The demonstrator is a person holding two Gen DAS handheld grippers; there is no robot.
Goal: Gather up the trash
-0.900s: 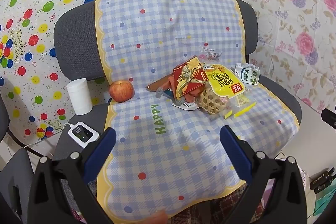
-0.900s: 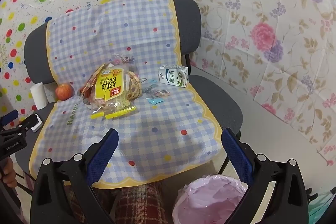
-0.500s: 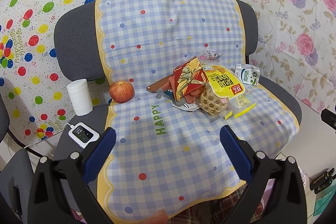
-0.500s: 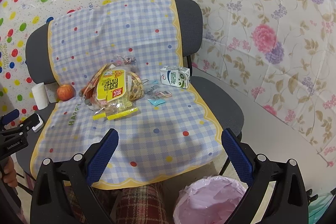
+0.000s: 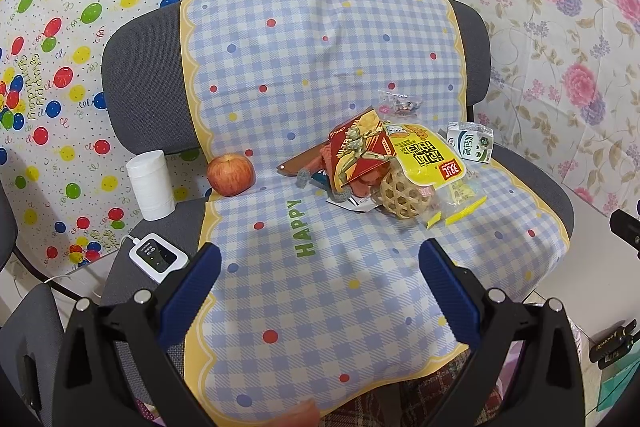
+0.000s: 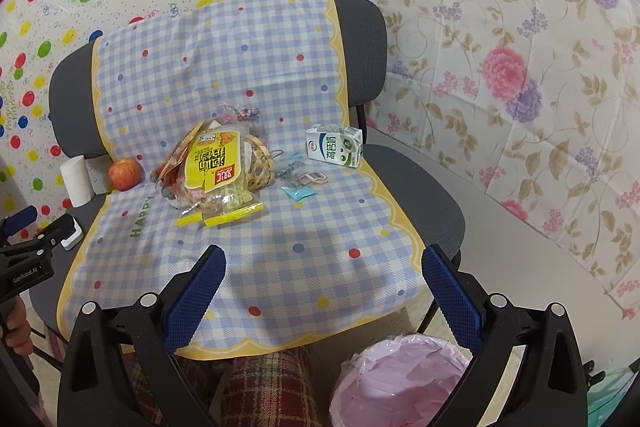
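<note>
**Both grippers spread wide above the littered chair**

While the left gripper (image 5: 320, 267) and right gripper (image 6: 322, 269) hang with jaws fully apart and empty, the trash sits on the checked cloth (image 6: 280, 251): a yellow wrapper (image 6: 214, 167) heaped on a woven ball (image 5: 402, 197), a milk carton (image 6: 335, 146) off to its right. A pink-lined bin (image 6: 400, 379) stands below the seat.
</note>
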